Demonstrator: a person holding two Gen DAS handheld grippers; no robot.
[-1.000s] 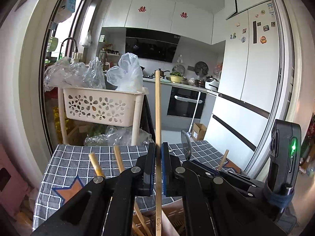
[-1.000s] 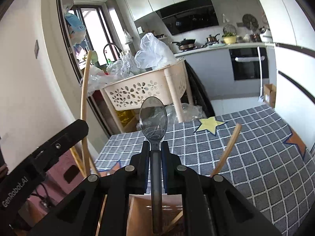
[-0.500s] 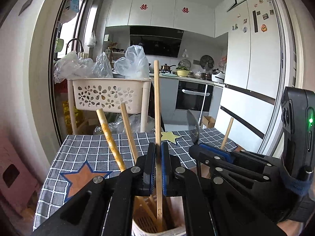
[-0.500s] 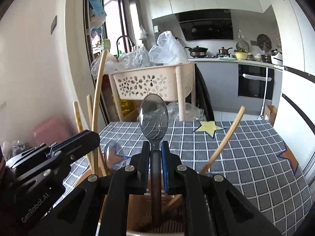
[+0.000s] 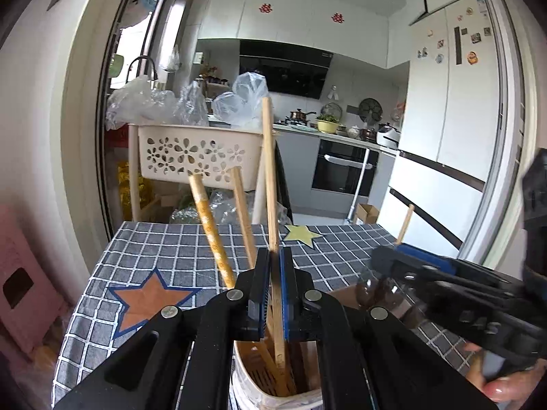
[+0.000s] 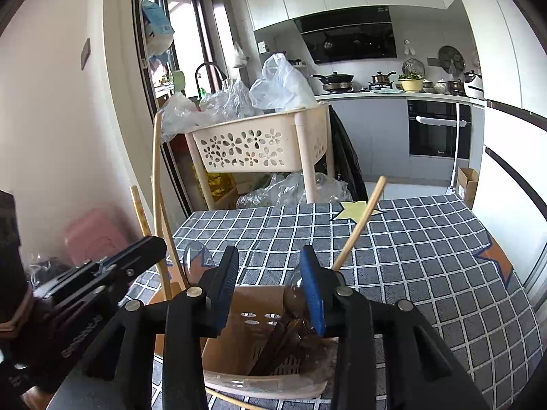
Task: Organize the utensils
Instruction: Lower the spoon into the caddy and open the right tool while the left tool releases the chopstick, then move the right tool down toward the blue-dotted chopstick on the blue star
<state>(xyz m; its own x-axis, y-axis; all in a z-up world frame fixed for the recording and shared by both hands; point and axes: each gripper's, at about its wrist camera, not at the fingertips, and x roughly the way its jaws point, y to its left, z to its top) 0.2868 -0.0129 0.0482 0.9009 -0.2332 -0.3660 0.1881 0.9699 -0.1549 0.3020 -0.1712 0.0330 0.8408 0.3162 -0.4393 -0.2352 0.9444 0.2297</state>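
The right gripper [image 6: 270, 287] has spread open, its spoon [image 6: 296, 295] dropped into the holder [image 6: 239, 311]; the left gripper [image 5: 272, 290] still clamps a chopstick [image 5: 270, 184].

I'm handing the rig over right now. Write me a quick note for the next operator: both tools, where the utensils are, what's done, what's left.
Left tool: shut on the long wooden chopstick, whose lower end is already down inside the utensil holder. Not yet let go.
Right tool: open, empty, poised over the same holder.
Clear plastic spoon: in the holder, bowl up, resting by the right tool's right finger.
Other wooden utensils already stand in the holder, which sits on the checked tablecloth.
Done: spoon delivered.
Left: open the left tool to drop the chopstick, then back both tools up and away. No loose utensils show on the cloth.
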